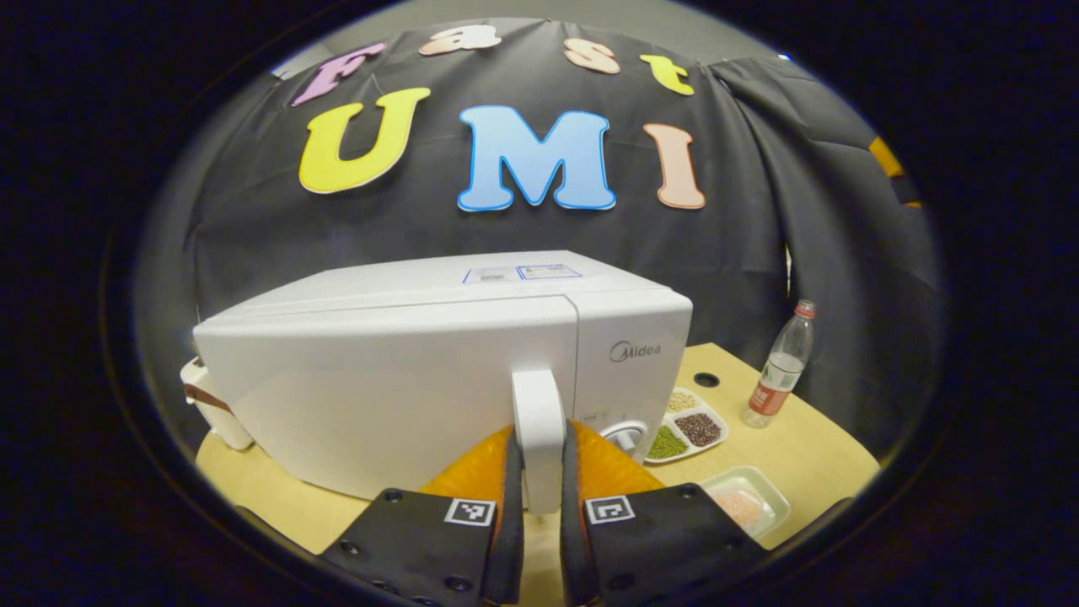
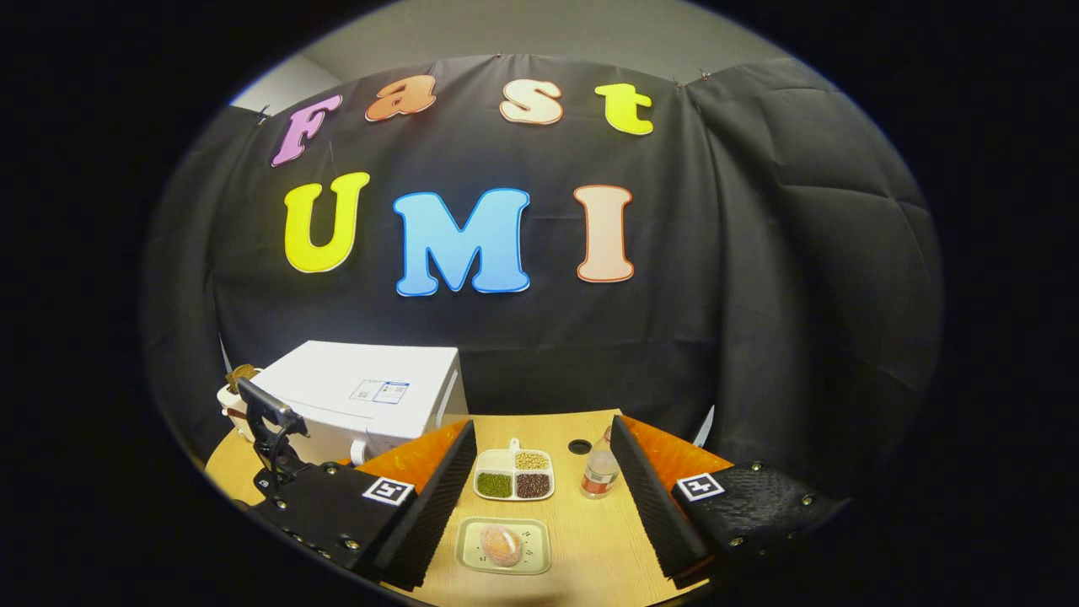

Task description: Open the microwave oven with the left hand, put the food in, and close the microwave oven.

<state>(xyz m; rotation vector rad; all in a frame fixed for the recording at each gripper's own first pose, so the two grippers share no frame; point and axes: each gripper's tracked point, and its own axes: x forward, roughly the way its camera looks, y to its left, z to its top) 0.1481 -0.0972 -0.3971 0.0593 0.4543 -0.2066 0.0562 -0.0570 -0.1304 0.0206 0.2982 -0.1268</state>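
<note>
The white microwave (image 1: 405,371) stands on the wooden table with its door facing me. My left gripper (image 1: 539,443) is shut on the door's upright white handle (image 1: 537,405), one finger on each side. The door looks closed or barely ajar. The food, a pinkish round piece in a pale tray (image 2: 503,545), lies on the table between the fingers of my right gripper (image 2: 539,489), which hovers open above it and holds nothing. The same tray (image 1: 746,503) lies right of the microwave in the left gripper view. The microwave (image 2: 362,392) stands at the left in the right gripper view.
A divided dish of beans (image 2: 514,474) (image 1: 687,426) and a clear bottle with a red label (image 2: 600,472) (image 1: 780,367) stand right of the microwave. A white cup-like object (image 1: 211,409) sits at the microwave's left. The table (image 2: 582,539) has a round hole (image 2: 579,446).
</note>
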